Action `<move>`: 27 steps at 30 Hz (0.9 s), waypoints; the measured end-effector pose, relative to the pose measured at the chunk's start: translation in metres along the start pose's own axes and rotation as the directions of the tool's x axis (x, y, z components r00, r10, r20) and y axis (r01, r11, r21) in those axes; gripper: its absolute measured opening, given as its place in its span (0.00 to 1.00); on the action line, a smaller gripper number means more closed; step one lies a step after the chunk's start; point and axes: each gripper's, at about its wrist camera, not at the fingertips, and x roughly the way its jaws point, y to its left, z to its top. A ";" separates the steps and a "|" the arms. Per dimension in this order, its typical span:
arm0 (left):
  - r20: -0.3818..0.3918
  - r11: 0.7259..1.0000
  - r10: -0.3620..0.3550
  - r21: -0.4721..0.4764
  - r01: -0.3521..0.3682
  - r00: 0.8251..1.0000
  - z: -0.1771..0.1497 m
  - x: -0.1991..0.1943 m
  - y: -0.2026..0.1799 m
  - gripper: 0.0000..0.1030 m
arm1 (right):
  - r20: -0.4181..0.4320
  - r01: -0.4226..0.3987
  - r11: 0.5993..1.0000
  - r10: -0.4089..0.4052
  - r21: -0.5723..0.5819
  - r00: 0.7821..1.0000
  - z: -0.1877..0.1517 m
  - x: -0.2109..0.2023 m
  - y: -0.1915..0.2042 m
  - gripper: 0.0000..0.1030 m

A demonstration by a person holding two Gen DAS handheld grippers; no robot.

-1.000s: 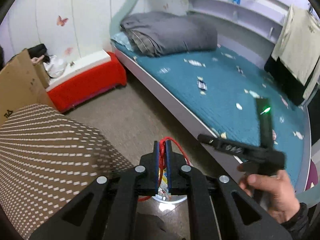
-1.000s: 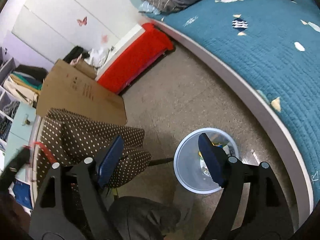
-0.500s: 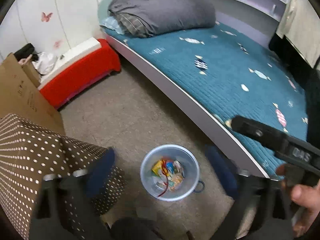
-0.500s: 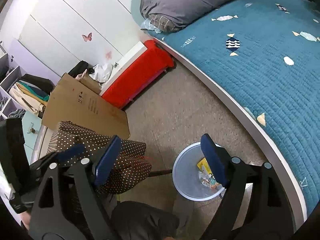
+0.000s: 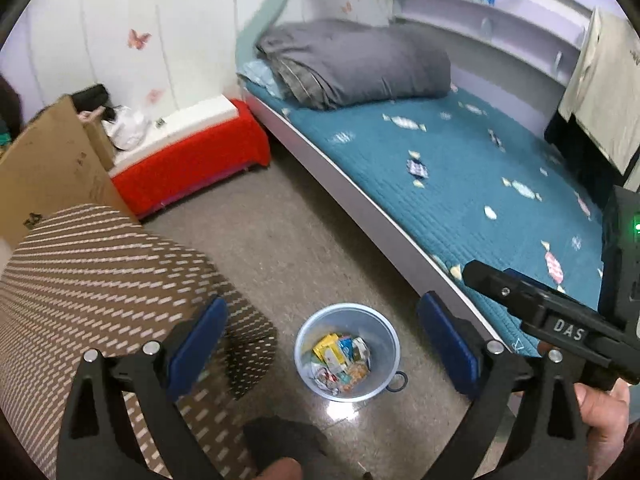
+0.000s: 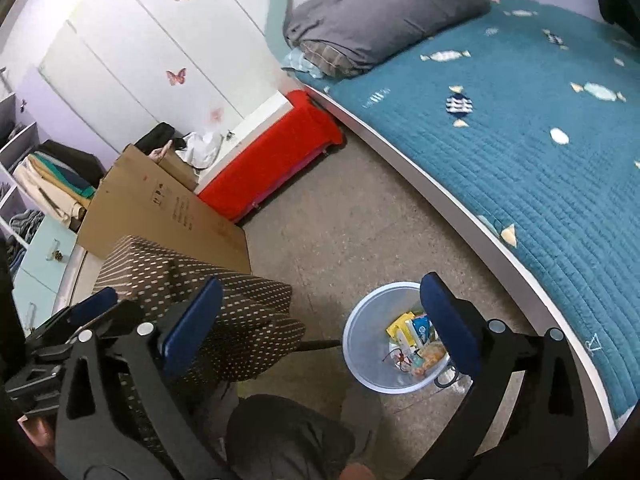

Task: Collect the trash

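A pale blue plastic bin stands on the floor beside the bed, holding colourful wrappers and a red string. It also shows in the right wrist view. My left gripper is open and empty, high above the bin. My right gripper is open and empty, also above the bin. The right gripper's black body shows in the left wrist view, held in a hand.
A bed with a teal quilt and grey folded duvet runs along the right. A brown dotted cushion, a cardboard sheet and a red bench lie to the left. The bin stands on grey floor.
My left gripper opened and let go of the red string, which now lies in the bin. Both grippers have lifted slightly higher.
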 end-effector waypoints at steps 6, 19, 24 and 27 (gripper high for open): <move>0.132 0.996 0.049 -0.078 -0.039 0.990 -0.020 -0.072 0.025 0.94 | 0.021 -0.002 0.995 0.004 -0.097 1.000 -0.009 -0.030 0.056 0.94; 0.418 0.915 0.387 -0.284 -0.286 0.822 -0.084 -0.232 0.083 0.95 | 0.197 -0.002 0.921 0.085 -0.390 0.977 -0.042 -0.149 0.208 0.94; 0.470 0.903 0.401 -0.345 -0.254 0.786 -0.111 -0.281 0.098 0.95 | 0.272 0.020 0.876 0.128 -0.482 0.954 -0.067 -0.191 0.253 0.94; 0.467 0.888 0.434 -0.366 -0.278 0.771 -0.123 -0.300 0.101 0.95 | 0.305 0.037 0.856 0.143 -0.516 0.942 -0.080 -0.207 0.268 0.94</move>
